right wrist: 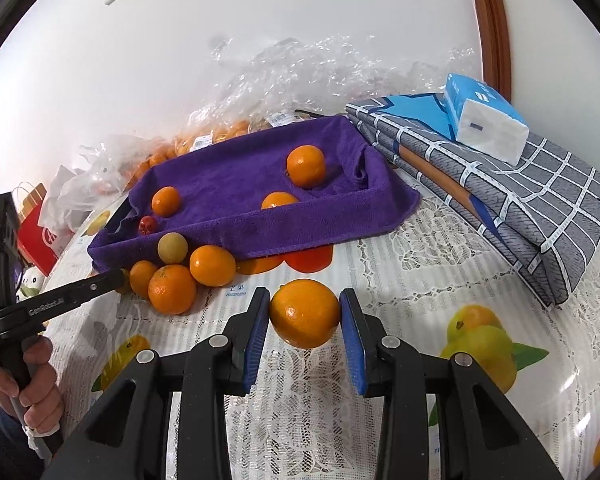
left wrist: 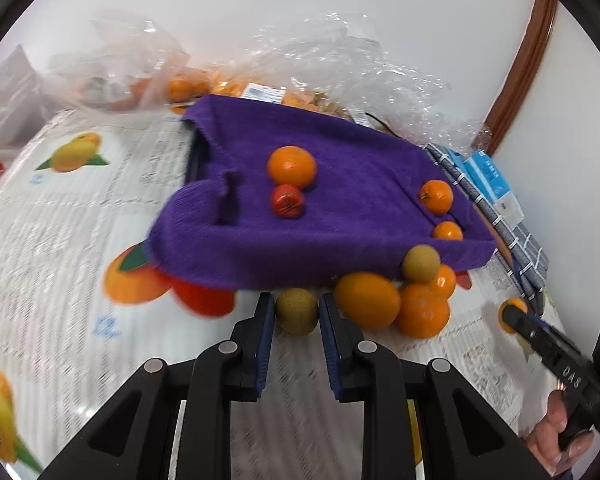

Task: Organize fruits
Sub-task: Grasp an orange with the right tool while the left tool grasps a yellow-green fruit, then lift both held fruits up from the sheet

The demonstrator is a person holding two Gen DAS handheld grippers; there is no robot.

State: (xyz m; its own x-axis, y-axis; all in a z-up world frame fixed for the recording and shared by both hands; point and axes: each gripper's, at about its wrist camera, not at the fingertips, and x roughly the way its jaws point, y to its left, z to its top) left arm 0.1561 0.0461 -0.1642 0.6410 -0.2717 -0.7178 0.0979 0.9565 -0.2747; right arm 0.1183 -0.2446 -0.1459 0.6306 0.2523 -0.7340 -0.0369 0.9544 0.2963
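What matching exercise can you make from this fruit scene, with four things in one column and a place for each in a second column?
Things:
1. large orange
2. yellow-green fruit
3. small red fruit
4. tissue pack

Places:
A. on the folded grey cloth
B. between the left gripper's fingers
C. inside the purple towel-lined tray
D. between the right gripper's fingers

Pairs: 1-D, 2-B, 3-C, 4-A
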